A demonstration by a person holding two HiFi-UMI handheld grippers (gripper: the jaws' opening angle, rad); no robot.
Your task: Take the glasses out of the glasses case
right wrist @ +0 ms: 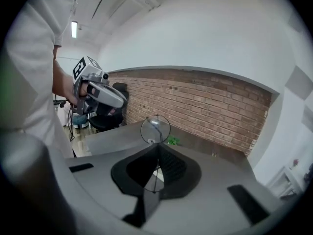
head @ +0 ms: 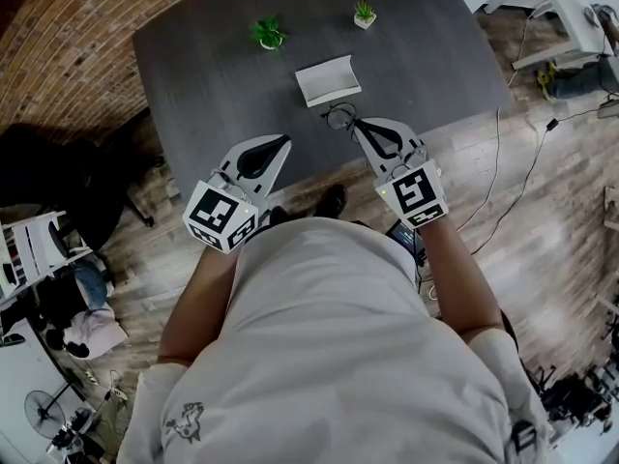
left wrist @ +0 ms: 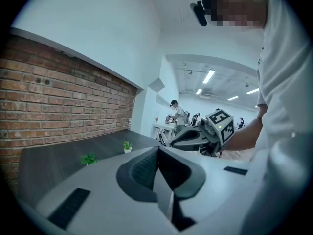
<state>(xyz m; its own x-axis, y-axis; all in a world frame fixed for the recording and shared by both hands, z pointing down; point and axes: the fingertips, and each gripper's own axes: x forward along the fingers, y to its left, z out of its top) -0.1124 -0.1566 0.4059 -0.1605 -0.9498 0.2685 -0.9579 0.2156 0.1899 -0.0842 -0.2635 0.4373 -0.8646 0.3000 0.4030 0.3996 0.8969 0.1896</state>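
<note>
Clock face taken on the head view.

- Right tool point(head: 356, 124): closed on the glasses point(head: 338, 116). In the right gripper view the jaws pinch the thin frame, with one round lens point(right wrist: 155, 129) standing up past the tips.
- Glasses: out of the case point(head: 329, 80), at its 6 o'clock, just beside its near rim. Whether they touch the rim cannot be told from above.
- Case: white, lying open near the middle of the surface point(head: 213, 75).
- Left tool point(head: 283, 144): closed, with nothing between its jaws. It is at 9 o'clock of the glasses, apart from them and from the case.
- Edges: both tools sit over the near edge of the surface, with their bodies back over the wood floor point(head: 542, 220). A brick wall point(head: 68, 46) runs past the left edge.
- Open room: the surface is bare at 3 and 9 o'clock of the case.
- Left plant point(head: 268, 34) is at 11 o'clock and right plant point(head: 365, 14) at 1 o'clock, both toward the far side and well apart from the case.
</note>
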